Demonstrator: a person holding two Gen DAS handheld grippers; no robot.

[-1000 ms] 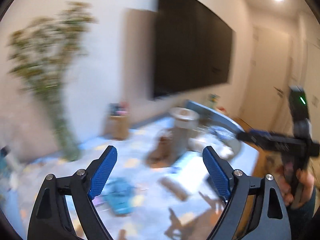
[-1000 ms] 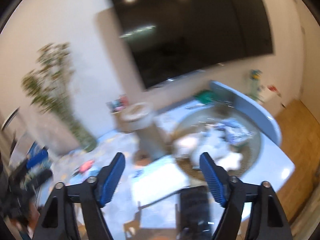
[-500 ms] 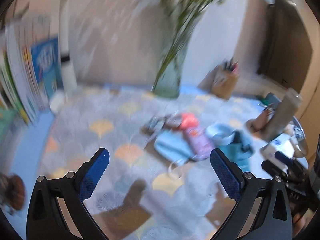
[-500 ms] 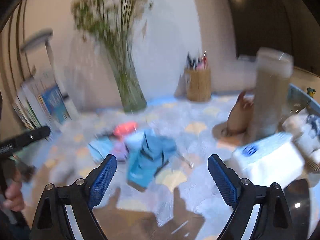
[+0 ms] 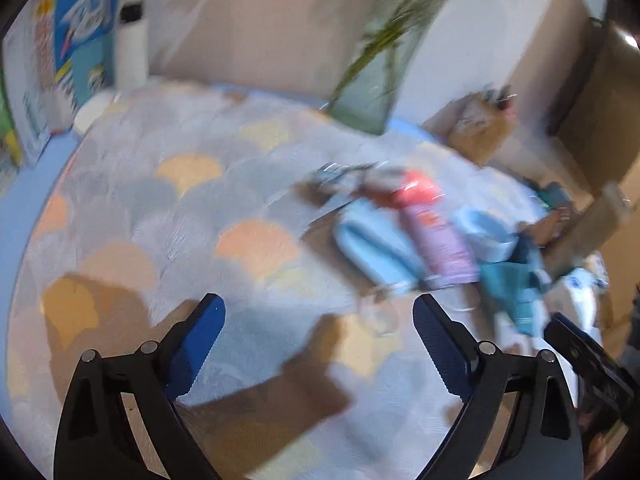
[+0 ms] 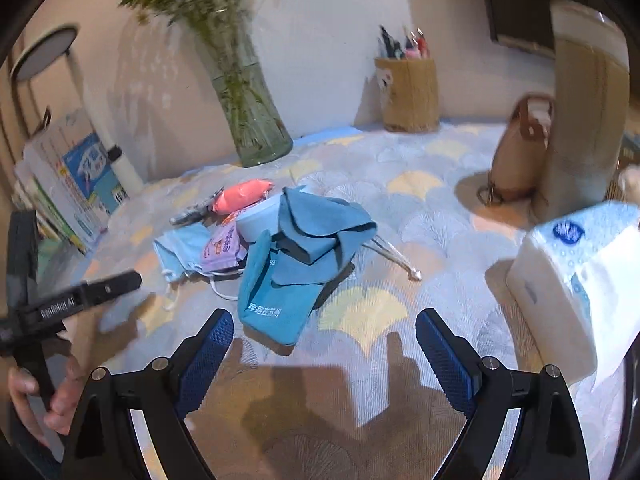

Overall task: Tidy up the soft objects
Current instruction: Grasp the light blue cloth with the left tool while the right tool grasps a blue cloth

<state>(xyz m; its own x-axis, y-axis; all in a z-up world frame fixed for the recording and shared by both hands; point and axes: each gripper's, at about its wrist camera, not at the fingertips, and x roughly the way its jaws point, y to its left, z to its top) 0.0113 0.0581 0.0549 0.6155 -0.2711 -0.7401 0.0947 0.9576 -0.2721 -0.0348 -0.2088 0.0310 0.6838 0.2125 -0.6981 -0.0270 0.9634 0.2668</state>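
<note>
Now the blue cloth bag [image 6: 280, 300] lies long on the worktop [image 6: 420, 216], its printed end pointing at the right tongs [image 6: 325, 350]. Those gape wide and empty. The left tongs [image 5: 319, 334], empty too, are closing a little.

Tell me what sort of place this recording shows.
Most likely a room at home: a table under a patterned cloth, against a wall, with a glass vase of greenery, a pen holder, books and a tissue pack.
</note>
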